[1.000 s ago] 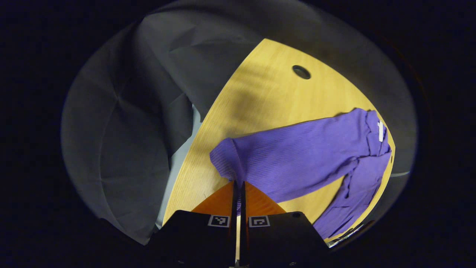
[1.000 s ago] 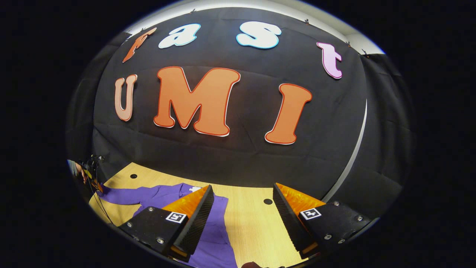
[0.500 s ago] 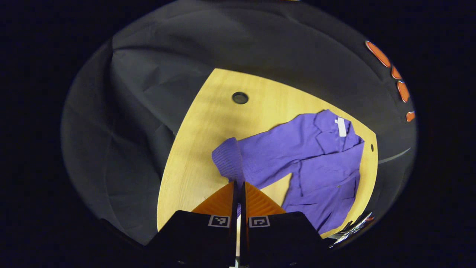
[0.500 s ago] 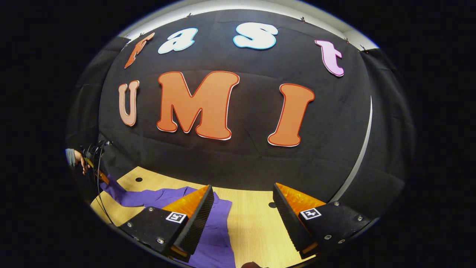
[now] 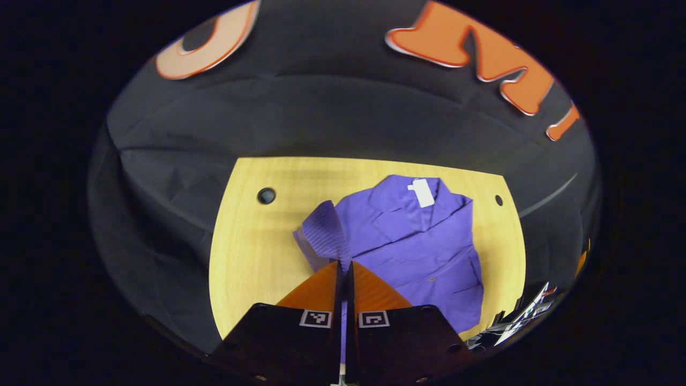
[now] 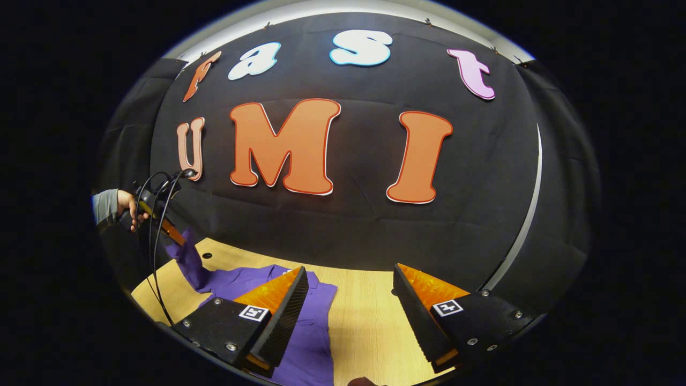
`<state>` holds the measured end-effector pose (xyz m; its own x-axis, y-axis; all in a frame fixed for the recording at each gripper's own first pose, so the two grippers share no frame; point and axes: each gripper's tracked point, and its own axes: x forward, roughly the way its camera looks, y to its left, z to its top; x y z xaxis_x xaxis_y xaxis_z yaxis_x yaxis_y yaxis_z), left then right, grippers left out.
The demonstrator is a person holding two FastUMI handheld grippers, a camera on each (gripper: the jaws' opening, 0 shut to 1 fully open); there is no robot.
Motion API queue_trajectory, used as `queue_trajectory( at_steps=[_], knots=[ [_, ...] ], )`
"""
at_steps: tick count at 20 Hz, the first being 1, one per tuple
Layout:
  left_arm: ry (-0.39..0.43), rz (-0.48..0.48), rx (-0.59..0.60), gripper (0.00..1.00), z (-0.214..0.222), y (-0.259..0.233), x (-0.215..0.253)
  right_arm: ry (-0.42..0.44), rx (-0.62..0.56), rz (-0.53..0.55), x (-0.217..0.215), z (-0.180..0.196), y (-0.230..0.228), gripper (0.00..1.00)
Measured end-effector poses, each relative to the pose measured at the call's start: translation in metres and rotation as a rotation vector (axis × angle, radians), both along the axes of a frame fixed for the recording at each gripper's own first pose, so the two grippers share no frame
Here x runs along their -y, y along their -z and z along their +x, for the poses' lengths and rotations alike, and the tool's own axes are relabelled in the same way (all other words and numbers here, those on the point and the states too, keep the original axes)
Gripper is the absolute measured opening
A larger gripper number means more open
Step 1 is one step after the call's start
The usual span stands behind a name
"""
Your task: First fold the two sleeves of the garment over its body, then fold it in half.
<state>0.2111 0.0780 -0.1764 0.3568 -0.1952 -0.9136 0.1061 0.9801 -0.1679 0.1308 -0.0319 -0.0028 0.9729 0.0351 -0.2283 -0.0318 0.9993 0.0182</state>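
Purple ribbed knit garment (image 5: 412, 252): lies flat on the pale wooden counter (image 5: 246, 257), collar and white tag (image 5: 422, 192) toward 12 o'clock in the left gripper view, long axis running 12 to 6. Left tool (image 5: 344, 268): pinched tight on the cuff of the purple left sleeve (image 5: 324, 236), held raised, with the body off toward 2 o'clock, so the fold likely carries that way. Right tool (image 6: 348, 292): spread wide, holding nothing, above the garment's 6 o'clock edge.
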Motion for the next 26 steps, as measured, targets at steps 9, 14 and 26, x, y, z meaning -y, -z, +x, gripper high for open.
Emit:
queue_trajectory(
  at_steps=[9, 14, 26],
  knots=[
    [0.162, -0.074, 0.057, 0.04, 0.018, -0.045, 0.158, 0.012, -0.009, 0.053, 0.043, -0.008, 0.019, 0.95],
    [0.233, -0.118, 0.036, 0.04, 0.009, -0.043, 0.235, 0.03, -0.022, 0.086, 0.067, -0.013, 0.033, 0.95],
    [0.33, -0.265, -0.029, 0.14, -0.012, 0.015, 0.382, 0.051, -0.099, 0.132, 0.099, -0.024, 0.083, 0.95]
  ],
)
